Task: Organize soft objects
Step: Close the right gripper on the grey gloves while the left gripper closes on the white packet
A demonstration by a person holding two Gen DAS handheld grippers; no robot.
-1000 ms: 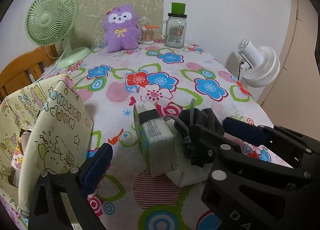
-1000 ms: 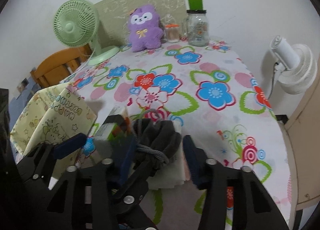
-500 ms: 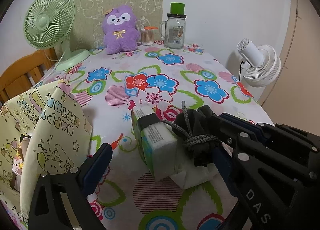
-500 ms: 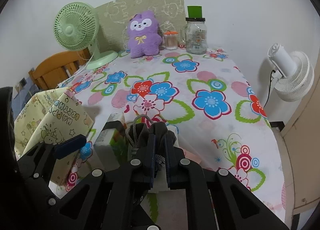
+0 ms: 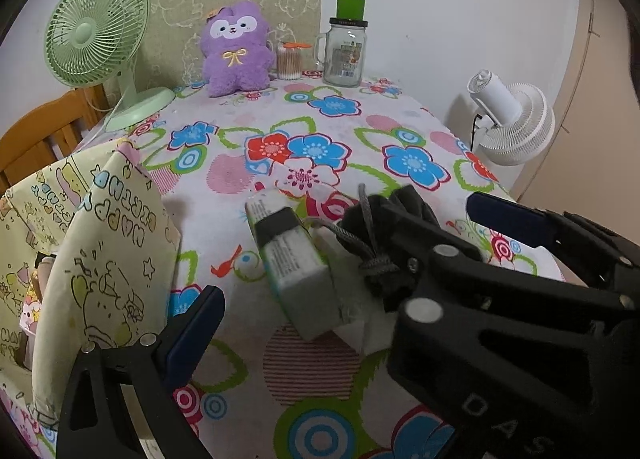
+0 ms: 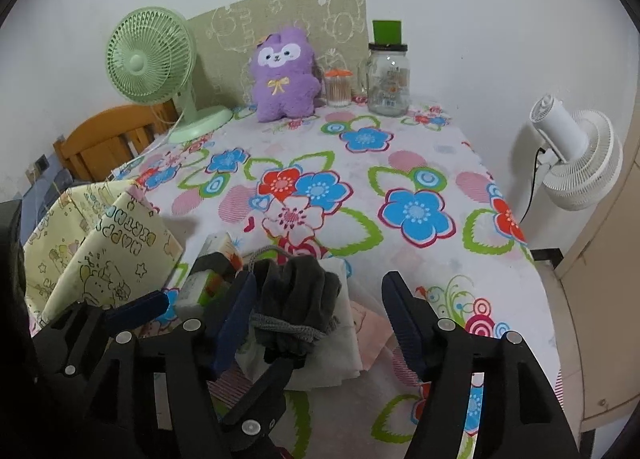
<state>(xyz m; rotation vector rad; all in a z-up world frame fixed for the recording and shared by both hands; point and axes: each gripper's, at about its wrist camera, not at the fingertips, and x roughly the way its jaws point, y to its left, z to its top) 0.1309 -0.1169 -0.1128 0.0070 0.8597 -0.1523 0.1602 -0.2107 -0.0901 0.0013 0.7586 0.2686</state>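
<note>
Gloves (image 6: 298,299), dark grey and bundled with a grey cord, lie on the flowered worktop (image 6: 400,163), resting on a white folded cloth (image 6: 340,355). I use the gloves as my landmark. My right claw (image 6: 320,311) is spread wide around them, one blue-padded finger just to their left and the other well off to their right, neither pressing in. Just left of the gloves stands a tissue pack (image 5: 296,259), tilted, green and white, with a black band across it. Farther left of the gloves is a pale yellow cartoon-print bag (image 5: 100,251), standing open.

My left claw (image 5: 344,255) is released too, its fingers far apart: one blue pad low and left of the tissue pack, the other to the right of the gloves, holding nothing. Beyond the gloves, at the far edge by the wall, sit a purple plush toy (image 5: 236,49), a small tub of cotton swabs (image 5: 290,61) and a glass jar (image 5: 346,53) with a green cap. A green fan (image 5: 96,29) stands far left of them, and a white fan (image 5: 516,119) is off the worktop to the right.
</note>
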